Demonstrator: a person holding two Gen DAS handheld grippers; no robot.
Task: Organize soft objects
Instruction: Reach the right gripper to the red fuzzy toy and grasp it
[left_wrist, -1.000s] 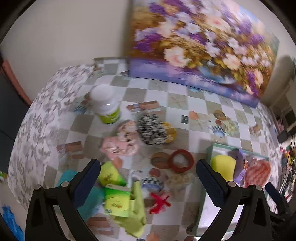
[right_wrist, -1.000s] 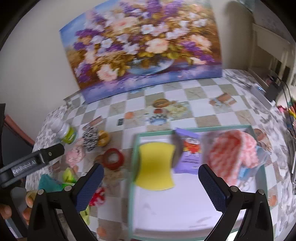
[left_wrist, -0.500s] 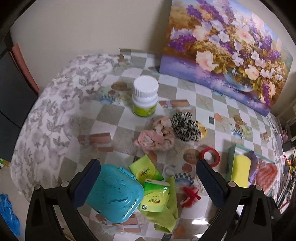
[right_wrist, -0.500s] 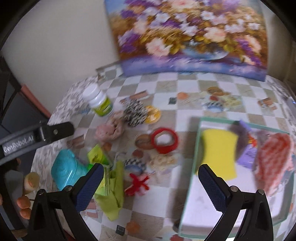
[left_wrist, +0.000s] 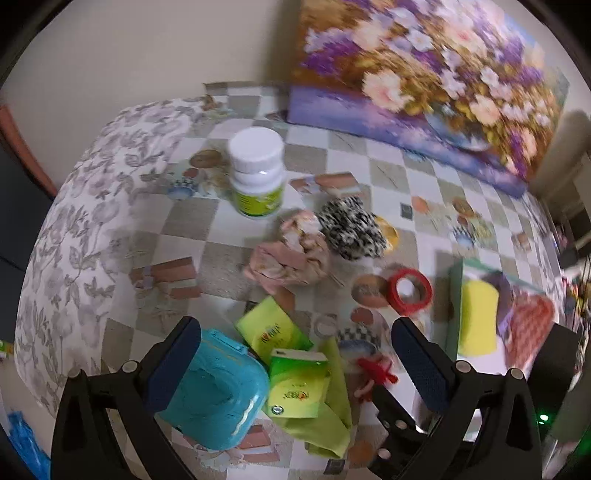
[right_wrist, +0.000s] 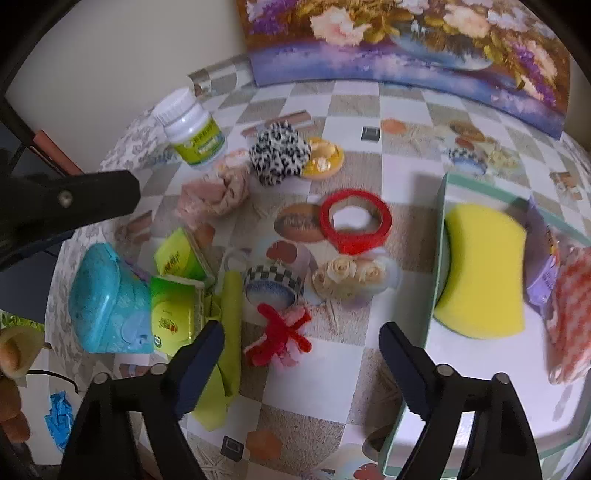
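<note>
Tongs both spread, empty: left tongs (left_wrist: 295, 354) over the green tissue packs (left_wrist: 297, 387), right tongs (right_wrist: 301, 350) over the red pipe-cleaner bow (right_wrist: 279, 338). Yellow sponge (right_wrist: 482, 271) and checkered cloth (right_wrist: 570, 314) lie in the tray (right_wrist: 439, 236); pink scrunchie (right_wrist: 218, 192) and leopard scrunchie (right_wrist: 279, 153) touching on the bench (right_wrist: 369, 125).

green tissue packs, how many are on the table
2. One green tissue pack lies tilted near the pink scrunchie; the other green tissue pack leans against the teal case, partly on the green cloth. More could hide under the cloth.
</note>
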